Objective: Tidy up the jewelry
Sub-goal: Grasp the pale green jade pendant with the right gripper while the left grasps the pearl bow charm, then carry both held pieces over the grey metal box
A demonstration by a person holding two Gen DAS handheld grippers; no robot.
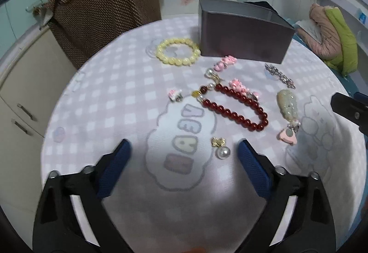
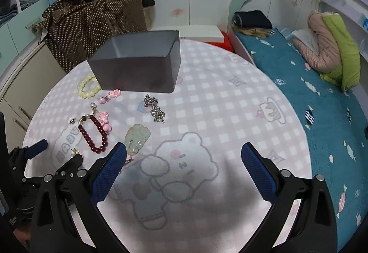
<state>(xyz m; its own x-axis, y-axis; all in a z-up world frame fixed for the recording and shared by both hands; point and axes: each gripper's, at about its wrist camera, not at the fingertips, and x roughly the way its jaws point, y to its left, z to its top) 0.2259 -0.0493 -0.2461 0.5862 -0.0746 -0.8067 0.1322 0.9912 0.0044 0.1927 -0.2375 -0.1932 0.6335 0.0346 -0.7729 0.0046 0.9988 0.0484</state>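
Observation:
Jewelry lies on a round table with a pink checked cloth (image 1: 110, 83). A grey open box (image 1: 243, 32) stands at the back; it also shows in the right wrist view (image 2: 138, 64). In front of it lie a yellow bead bracelet (image 1: 177, 51), a dark red bead bracelet (image 1: 232, 106), a jade pendant (image 1: 287, 103), a silver chain (image 1: 279, 75), pink charms (image 1: 225, 62) and a pearl earring (image 1: 222, 148). My left gripper (image 1: 184, 149) is open and empty just before the pearl earring. My right gripper (image 2: 184, 152) is open and empty, its left finger beside the jade pendant (image 2: 137, 138).
A brown dotted bag (image 1: 96, 14) sits behind the table on the left, above a cabinet with drawers (image 1: 23, 110). A bed with a blue cover (image 2: 310, 101) and green and pink bedding (image 2: 333, 46) runs along the right side.

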